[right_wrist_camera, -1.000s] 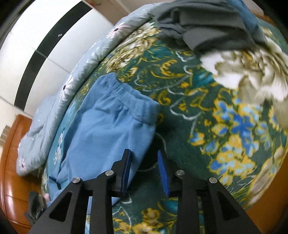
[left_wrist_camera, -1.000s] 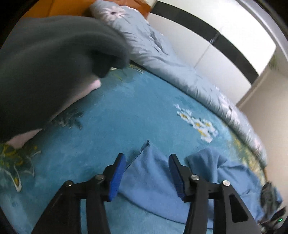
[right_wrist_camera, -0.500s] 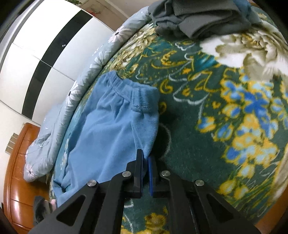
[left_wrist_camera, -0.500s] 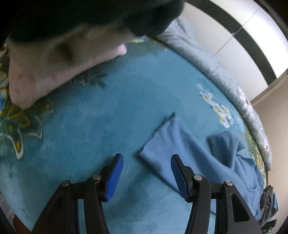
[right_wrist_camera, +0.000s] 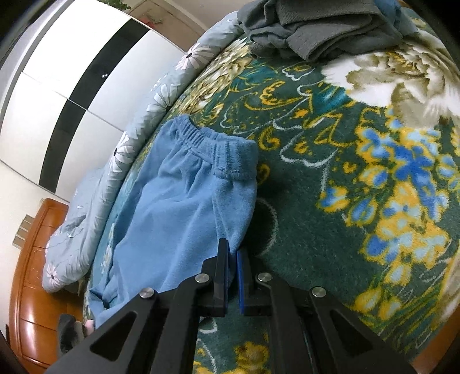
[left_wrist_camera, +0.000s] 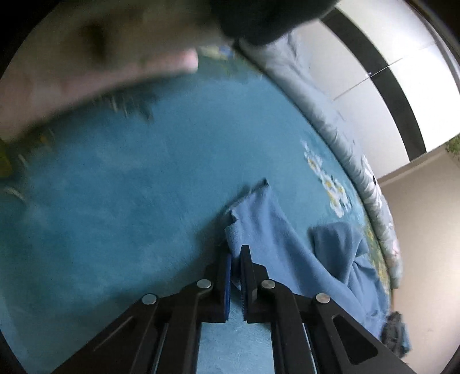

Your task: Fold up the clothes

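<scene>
Left wrist view: the left tongs [left_wrist_camera: 236, 259] are clamped on the cuff corner of the soft light-blue fleece trousers [left_wrist_camera: 276, 238], which lie flat on the bed's teal floral plush blanket [left_wrist_camera: 120, 201], the leg running away towards the bed's far edge where a pale grey daisy-print quilt [left_wrist_camera: 330, 123] is bunched. A blurred pinkish shape fills the upper left; what it is cannot be told. A second ago these tongs stood apart above the cuff; now they are together on it and lower.

Right wrist view: the right tongs [right_wrist_camera: 233, 259] are pinched on the trousers' side edge below the elastic waistband [right_wrist_camera: 212, 143]. Dark grey folded garments [right_wrist_camera: 313, 26] sit near the bed's far corner, well apart. A second ago these tongs were half apart astride the edge; now together.

Handling, as a judgement: light, limp, napped fleece; it will drape and sag between grips, not slip. Hem and waistband corners are the sound holds.
</scene>
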Demonstrator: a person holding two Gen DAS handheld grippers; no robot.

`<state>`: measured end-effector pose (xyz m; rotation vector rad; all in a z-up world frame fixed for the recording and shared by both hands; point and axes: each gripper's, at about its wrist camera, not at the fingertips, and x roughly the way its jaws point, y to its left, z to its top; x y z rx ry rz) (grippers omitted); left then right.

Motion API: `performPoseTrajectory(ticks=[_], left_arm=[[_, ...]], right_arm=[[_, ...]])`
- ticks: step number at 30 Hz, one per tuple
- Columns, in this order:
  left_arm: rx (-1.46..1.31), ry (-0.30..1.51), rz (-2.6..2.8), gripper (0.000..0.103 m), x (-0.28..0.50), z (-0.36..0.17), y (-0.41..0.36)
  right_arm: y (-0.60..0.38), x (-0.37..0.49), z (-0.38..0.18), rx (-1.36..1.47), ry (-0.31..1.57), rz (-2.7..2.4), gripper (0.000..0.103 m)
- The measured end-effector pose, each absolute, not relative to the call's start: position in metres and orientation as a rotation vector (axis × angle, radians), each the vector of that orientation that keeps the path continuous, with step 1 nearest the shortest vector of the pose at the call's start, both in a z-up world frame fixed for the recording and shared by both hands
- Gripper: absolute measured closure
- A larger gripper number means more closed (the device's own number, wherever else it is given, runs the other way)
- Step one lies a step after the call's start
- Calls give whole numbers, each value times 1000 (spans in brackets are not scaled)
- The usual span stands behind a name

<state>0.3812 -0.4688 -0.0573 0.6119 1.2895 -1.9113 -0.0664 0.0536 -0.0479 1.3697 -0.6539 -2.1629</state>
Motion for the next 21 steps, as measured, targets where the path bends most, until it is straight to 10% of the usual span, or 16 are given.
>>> performPoseTrajectory(ticks=[7, 21], left_arm=[[439, 939, -1892, 100, 404, -7, -438], [510, 1131, -1771, 99, 430, -38, -453]], right_arm=[[58, -53, -16, 1263, -574, -2235, 100], [73, -49, -17, 1256, -641, -2209, 100]])
